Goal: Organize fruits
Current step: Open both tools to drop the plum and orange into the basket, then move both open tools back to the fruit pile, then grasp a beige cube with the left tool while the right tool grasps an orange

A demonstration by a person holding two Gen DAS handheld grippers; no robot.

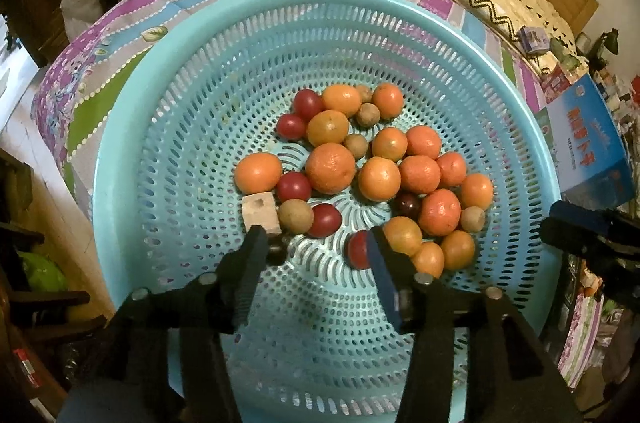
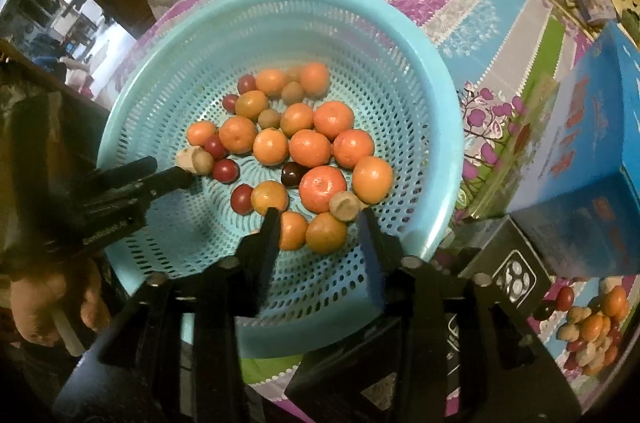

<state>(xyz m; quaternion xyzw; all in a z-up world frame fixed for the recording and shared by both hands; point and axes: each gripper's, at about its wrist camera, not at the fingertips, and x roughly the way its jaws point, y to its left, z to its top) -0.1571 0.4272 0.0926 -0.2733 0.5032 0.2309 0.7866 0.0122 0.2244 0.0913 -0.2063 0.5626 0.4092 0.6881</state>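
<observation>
Mixed fruit lying in a turquoise perforated basket [image 1: 132, 127] set on a patterned tablecloth [image 1: 132, 23]; the basket serves as landmark. The fruit covers the basket's floor from its centre toward the far and right walls: many mandarins [image 1: 330, 168], several dark red cherry tomatoes [image 1: 294, 186], and small tan-brown round fruits [image 1: 295, 216], most touching their neighbours. A pale cube-shaped piece [image 1: 260, 212] sits at the left edge of the cluster. The left gripper [image 1: 318, 245] hovers above the basket's near floor, fingers spread wide and holding nothing. The right gripper [image 2: 318, 223] hangs over the basket's near-right part, also spread wide and empty, with 2 mandarins [image 2: 326, 232] between its fingers in view. Handling, as judged: the mandarins are light with soft, yielding peel and should take a moderate squeeze across the widest girth; the tomatoes are smooth, slippery and easily burst, so a gentle closure suits them; round pieces may roll on the sloped floor. Nearly spherical, the fruits show no clear long axis or pointing direction; stem ends cannot be told.
</observation>
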